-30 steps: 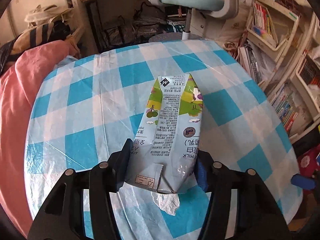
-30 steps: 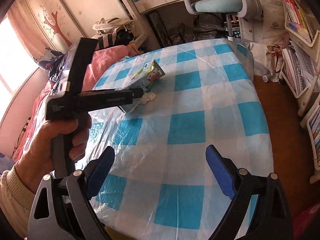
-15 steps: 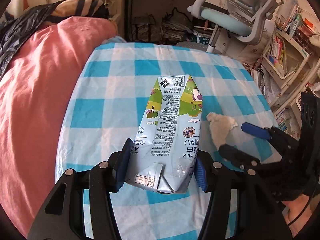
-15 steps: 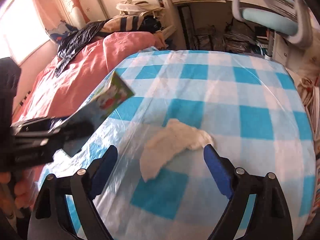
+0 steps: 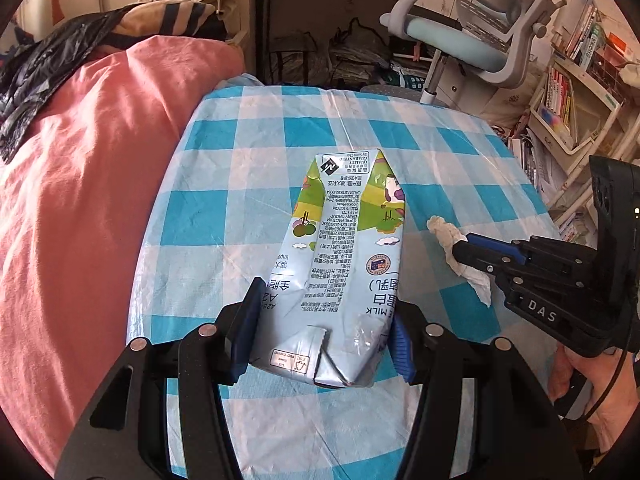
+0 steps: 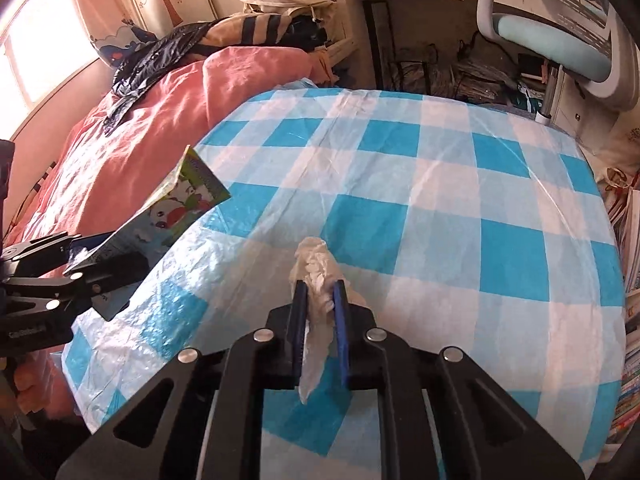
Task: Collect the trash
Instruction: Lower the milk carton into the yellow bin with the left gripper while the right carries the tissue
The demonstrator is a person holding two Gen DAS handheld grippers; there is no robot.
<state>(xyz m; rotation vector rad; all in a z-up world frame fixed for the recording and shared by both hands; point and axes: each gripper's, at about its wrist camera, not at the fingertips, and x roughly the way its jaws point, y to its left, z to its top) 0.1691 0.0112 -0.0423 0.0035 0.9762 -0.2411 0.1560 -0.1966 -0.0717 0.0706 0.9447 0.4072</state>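
Both your grippers carry trash.
Your left gripper (image 5: 322, 336) clamps the milk carton (image 5: 344, 264) at lower centre; your right gripper (image 6: 320, 300), jaws closing, pinches the crumpled tissue (image 6: 316, 276) above the checked tablecloth (image 6: 460, 208).

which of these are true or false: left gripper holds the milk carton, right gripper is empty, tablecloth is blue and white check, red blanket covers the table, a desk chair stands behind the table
1. The left gripper holds the milk carton. True.
2. The right gripper is empty. False: its jaws are closing on a crumpled tissue.
3. The tablecloth is blue and white check. True.
4. A red blanket covers the table. False: the pink blanket lies beside it.
5. A desk chair stands behind the table. True.
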